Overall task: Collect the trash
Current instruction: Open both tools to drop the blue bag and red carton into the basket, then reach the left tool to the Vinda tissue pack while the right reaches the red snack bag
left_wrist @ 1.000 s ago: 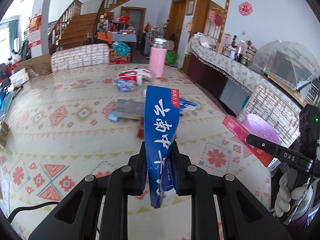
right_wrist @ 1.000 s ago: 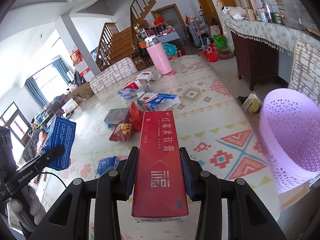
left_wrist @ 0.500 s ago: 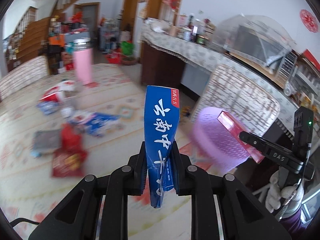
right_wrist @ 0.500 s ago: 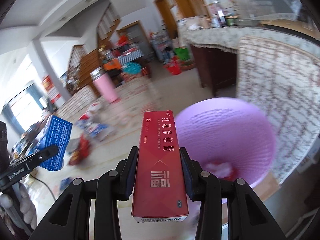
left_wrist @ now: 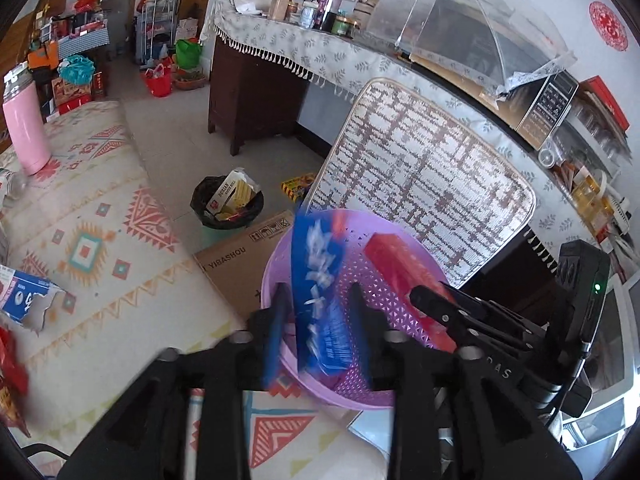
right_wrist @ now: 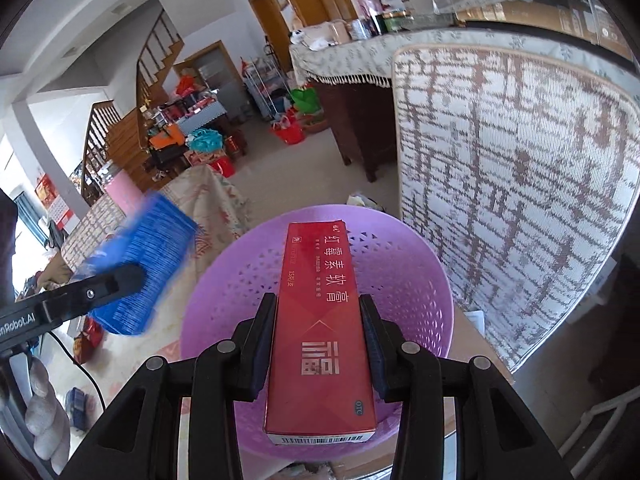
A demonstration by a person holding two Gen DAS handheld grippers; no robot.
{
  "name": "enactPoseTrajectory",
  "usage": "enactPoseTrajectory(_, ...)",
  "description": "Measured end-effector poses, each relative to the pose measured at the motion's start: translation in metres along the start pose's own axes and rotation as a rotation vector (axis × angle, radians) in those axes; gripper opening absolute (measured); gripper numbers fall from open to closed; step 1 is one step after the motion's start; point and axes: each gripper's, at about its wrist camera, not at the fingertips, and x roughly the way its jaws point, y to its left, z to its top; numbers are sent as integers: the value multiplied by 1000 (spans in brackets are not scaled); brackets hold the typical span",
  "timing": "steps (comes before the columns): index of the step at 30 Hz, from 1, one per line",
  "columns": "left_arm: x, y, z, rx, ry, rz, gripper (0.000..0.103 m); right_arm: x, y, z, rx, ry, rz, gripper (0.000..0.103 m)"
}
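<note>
My left fingers [left_wrist: 318, 312] are opening around the blue box [left_wrist: 316, 280] above the purple basket [right_wrist: 400, 256]; my right fingers [right_wrist: 316, 344] clamp the red box [right_wrist: 320, 320] over its open middle.

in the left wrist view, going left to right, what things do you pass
pink bottle → black trash bin → blue box dropping between the opening left claw fingers → red box in the right claw → microwave

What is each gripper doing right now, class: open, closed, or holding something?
Left gripper: jaws opening, the blue box loose between them above the purple basket.
Right gripper: closed on the red box.
</note>
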Motion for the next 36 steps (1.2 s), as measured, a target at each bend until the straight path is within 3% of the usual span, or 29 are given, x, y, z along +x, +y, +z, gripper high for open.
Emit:
enactPoseTrajectory(1, -2, 0, -2, -2, -10, 2, 54, 3, -3, 1, 15, 4, -3, 45)
enactPoseTrajectory(4, -15, 2, -7, 12, -38, 31, 57, 9, -9, 2, 51, 16, 19, 58)
enactPoseTrajectory(7, -35, 9, -17, 10, -62, 64, 66, 8, -5, 0, 49, 10, 21, 60)
enactPoseTrajectory(15, -101, 44, -62, -68, -115, 63, 67, -8, 26, -8, -3, -5, 70, 60)
enactPoseTrajectory(18, -129, 63, -86, -73, -148, 131, 70, -15, 44, -13, -37, -2, 95, 63)
enactPoseTrajectory(22, -164, 109, -125, -121, -157, 281, 74, -21, 69, -24, -82, 12, 131, 66)
enactPoseTrajectory(25, -180, 150, -153, -235, -133, 374, 74, -19, 96, -38, -126, 41, 167, 67)
enactPoseTrajectory(28, -183, 177, -176, -326, -97, 410, 74, -14, 121, -50, -154, 63, 200, 67)
enactPoseTrajectory(32, -181, 184, -196, -323, -80, 443, 74, -7, 145, -60, -156, 96, 241, 67)
enactPoseTrajectory(36, -181, 182, -206, -227, -79, 480, 74, -8, 168, -72, -202, 119, 251, 67)
